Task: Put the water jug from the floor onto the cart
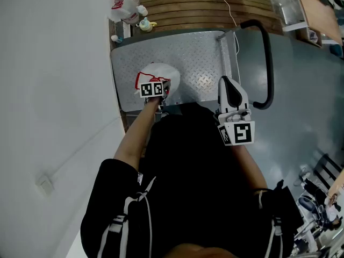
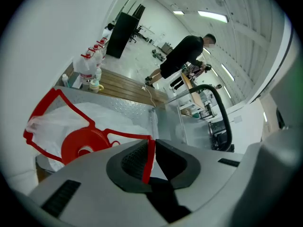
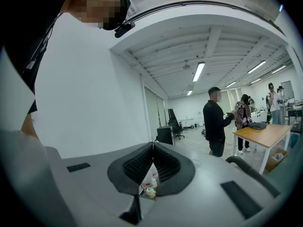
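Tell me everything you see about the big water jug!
The water jug is cloudy white plastic with a round red cap and a thin red handle frame. It sits on the cart's bumpy metal deck, near the wall. The left gripper pinches the handle.

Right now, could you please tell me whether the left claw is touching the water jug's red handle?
Touching. The left gripper view shows the red handle clamped between the jaws of the left claw, with no gap on either side.
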The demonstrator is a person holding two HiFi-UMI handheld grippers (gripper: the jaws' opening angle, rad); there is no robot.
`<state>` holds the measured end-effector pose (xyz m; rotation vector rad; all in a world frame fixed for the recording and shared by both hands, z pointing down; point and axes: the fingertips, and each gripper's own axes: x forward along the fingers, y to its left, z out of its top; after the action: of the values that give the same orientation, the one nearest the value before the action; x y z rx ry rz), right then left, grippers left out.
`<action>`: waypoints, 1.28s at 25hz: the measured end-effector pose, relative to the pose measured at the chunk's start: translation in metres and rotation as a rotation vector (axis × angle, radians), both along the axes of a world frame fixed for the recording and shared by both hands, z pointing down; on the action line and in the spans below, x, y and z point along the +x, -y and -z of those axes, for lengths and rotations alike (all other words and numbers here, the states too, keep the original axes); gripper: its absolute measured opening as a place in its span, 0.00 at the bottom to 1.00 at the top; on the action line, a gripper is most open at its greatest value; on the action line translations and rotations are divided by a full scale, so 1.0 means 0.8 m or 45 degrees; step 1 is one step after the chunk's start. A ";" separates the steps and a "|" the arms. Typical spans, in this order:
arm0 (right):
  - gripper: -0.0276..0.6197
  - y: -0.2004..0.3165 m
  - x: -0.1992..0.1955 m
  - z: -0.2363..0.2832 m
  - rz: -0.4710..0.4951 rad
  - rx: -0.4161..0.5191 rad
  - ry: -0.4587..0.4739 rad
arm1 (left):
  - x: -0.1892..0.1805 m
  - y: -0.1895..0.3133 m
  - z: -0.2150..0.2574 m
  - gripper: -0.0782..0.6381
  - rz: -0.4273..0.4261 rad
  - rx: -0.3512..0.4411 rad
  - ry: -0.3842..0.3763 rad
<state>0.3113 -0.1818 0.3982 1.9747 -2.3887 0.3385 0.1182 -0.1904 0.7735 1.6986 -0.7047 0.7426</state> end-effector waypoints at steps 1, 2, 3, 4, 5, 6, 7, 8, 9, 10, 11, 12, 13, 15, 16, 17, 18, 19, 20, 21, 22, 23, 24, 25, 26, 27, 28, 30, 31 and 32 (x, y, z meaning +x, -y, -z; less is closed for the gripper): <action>0.07 -0.001 -0.001 -0.002 0.003 -0.006 0.001 | 0.002 -0.001 0.002 0.18 0.019 -0.008 -0.034; 0.07 -0.003 -0.002 -0.004 0.005 -0.014 0.000 | 0.002 0.000 0.007 0.20 0.041 -0.001 -0.068; 0.07 -0.005 -0.003 -0.005 0.006 -0.020 -0.002 | 0.002 0.003 0.013 0.20 0.062 0.018 -0.100; 0.07 -0.008 -0.006 -0.006 0.008 -0.026 -0.006 | 0.001 0.006 0.021 0.20 0.078 0.044 -0.130; 0.07 -0.011 -0.010 -0.007 0.013 -0.029 -0.010 | -0.001 0.008 0.030 0.20 0.089 0.069 -0.159; 0.07 -0.015 -0.015 -0.006 0.018 -0.031 -0.014 | -0.005 0.009 0.040 0.20 0.098 0.095 -0.185; 0.07 -0.018 -0.021 -0.006 0.024 -0.031 -0.018 | -0.009 0.010 0.049 0.20 0.106 0.124 -0.207; 0.07 -0.021 -0.028 -0.005 0.029 -0.031 -0.020 | -0.014 0.010 0.060 0.20 0.114 0.158 -0.224; 0.07 -0.023 -0.034 -0.004 0.034 -0.029 -0.022 | -0.019 0.011 0.071 0.20 0.120 0.193 -0.241; 0.07 -0.025 -0.041 -0.003 0.039 -0.026 -0.023 | -0.023 0.011 0.083 0.19 0.127 0.227 -0.256; 0.07 -0.028 -0.049 -0.001 0.045 -0.023 -0.023 | -0.028 0.009 0.096 0.19 0.133 0.255 -0.267; 0.07 -0.030 -0.057 0.002 0.052 -0.018 -0.022 | -0.031 0.006 0.110 0.19 0.139 0.279 -0.276; 0.07 -0.034 -0.066 0.004 0.061 -0.015 -0.020 | -0.033 0.001 0.127 0.19 0.144 0.306 -0.287; 0.07 -0.042 -0.088 0.006 0.082 -0.012 -0.014 | -0.039 -0.011 0.166 0.19 0.149 0.385 -0.322; 0.07 -0.047 -0.101 0.006 0.093 -0.011 -0.012 | -0.044 -0.017 0.186 0.18 0.149 0.433 -0.335; 0.07 -0.051 -0.114 0.006 0.105 -0.010 -0.010 | -0.049 -0.023 0.205 0.18 0.151 0.485 -0.340; 0.07 -0.056 -0.127 0.006 0.117 -0.008 -0.011 | -0.055 -0.029 0.224 0.17 0.155 0.542 -0.341; 0.07 -0.061 -0.138 0.006 0.129 -0.007 -0.014 | -0.061 -0.034 0.243 0.17 0.157 0.604 -0.339; 0.07 -0.065 -0.148 0.008 0.139 -0.007 -0.019 | -0.066 -0.039 0.263 0.17 0.154 0.672 -0.334; 0.07 -0.069 -0.158 0.009 0.147 -0.006 -0.026 | -0.070 -0.044 0.283 0.17 0.144 0.747 -0.325; 0.07 -0.072 -0.166 0.010 0.153 -0.006 -0.036 | -0.075 -0.048 0.302 0.16 0.131 0.825 -0.312; 0.07 -0.074 -0.175 0.011 0.156 -0.006 -0.044 | -0.081 -0.052 0.320 0.16 0.123 0.899 -0.297; 0.07 -0.076 -0.183 0.012 0.160 -0.003 -0.049 | -0.088 -0.054 0.337 0.16 0.127 0.963 -0.280; 0.07 -0.079 -0.191 0.014 0.165 0.002 -0.052 | -0.096 -0.056 0.352 0.16 0.145 1.015 -0.260; 0.07 -0.082 -0.199 0.017 0.173 0.011 -0.053 | -0.106 -0.058 0.365 0.16 0.178 1.058 -0.237; 0.07 -0.086 -0.207 0.020 0.182 0.020 -0.054 | -0.117 -0.059 0.377 0.15 0.219 1.097 -0.214; 0.07 -0.090 -0.215 0.023 0.190 0.031 -0.055 | -0.126 -0.060 0.390 0.14 0.261 1.135 -0.199; 0.07 -0.095 -0.230 0.030 0.203 0.052 -0.060 | -0.139 -0.061 0.415 0.14 0.323 1.216 -0.196; 0.07 -0.097 -0.237 0.034 0.210 0.065 -0.064 | -0.143 -0.061 0.427 0.14 0.340 1.256 -0.198; 0.07 -0.100 -0.245 0.039 0.216 0.078 -0.069 | -0.147 -0.062 0.438 0.14 0.348 1.294 -0.200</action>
<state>0.1154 -0.1020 0.3670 1.7623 -2.5378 0.2057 0.0003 -0.1409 0.4228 2.4418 -1.2964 0.0029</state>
